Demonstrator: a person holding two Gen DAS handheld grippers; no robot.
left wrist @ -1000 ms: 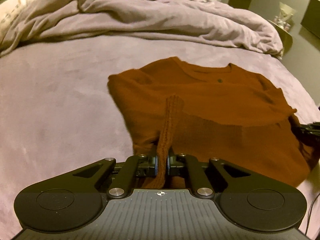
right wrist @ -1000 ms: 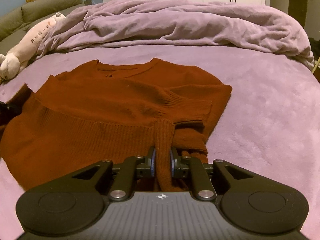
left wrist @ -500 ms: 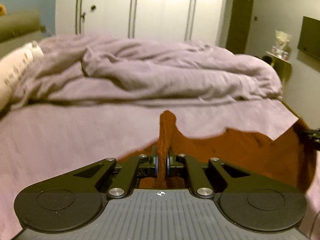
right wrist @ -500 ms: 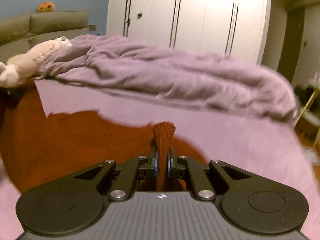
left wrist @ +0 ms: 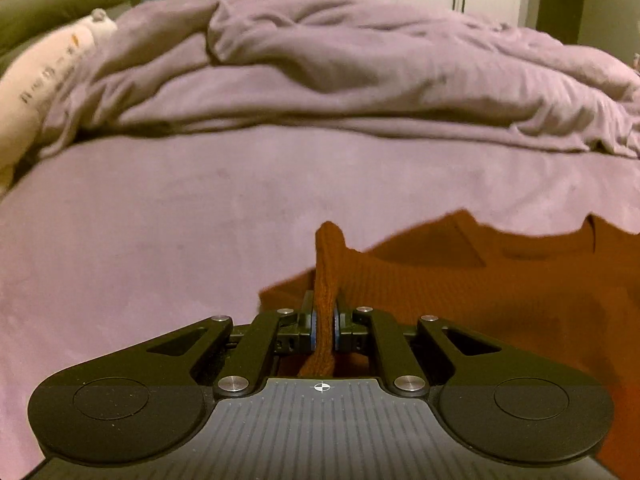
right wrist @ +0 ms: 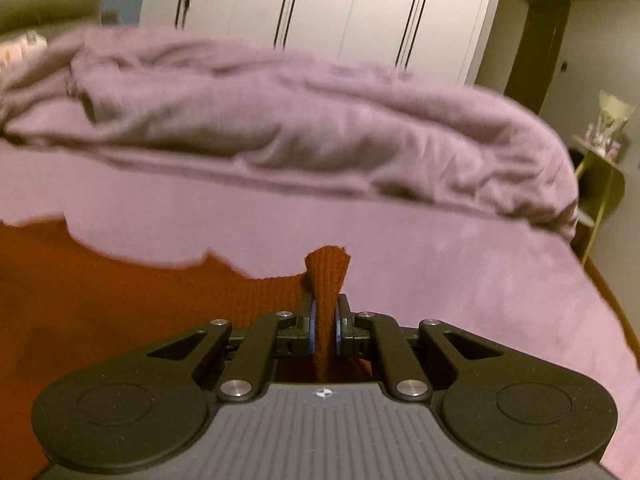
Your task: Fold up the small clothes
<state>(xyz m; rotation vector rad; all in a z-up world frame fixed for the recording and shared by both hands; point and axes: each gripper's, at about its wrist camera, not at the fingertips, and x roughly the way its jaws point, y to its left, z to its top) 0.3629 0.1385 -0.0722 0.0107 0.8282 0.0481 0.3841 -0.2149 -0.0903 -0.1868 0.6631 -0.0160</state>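
Observation:
A rust-brown knit sweater (left wrist: 480,292) lies on the purple bed sheet (left wrist: 160,240), filling the lower right of the left wrist view. My left gripper (left wrist: 324,320) is shut on a ribbed fold of its edge, which sticks up between the pads. In the right wrist view the sweater (right wrist: 140,300) spreads to the lower left. My right gripper (right wrist: 325,320) pinches another ribbed fold of that edge, its jaws closing tight on the fabric. The cloth under both grippers is hidden by their bodies.
A crumpled purple duvet (left wrist: 360,80) lies across the far side of the bed. A pale plush toy (left wrist: 36,92) rests at the far left. White wardrobe doors (right wrist: 320,12) stand behind, and a small side table (right wrist: 600,168) is off the bed's right edge.
Both grippers lifted the sweater's ribbed edge off the bed and carried it forward over the body toward the duvet. Far less of the sweater shows now; both grips have held.

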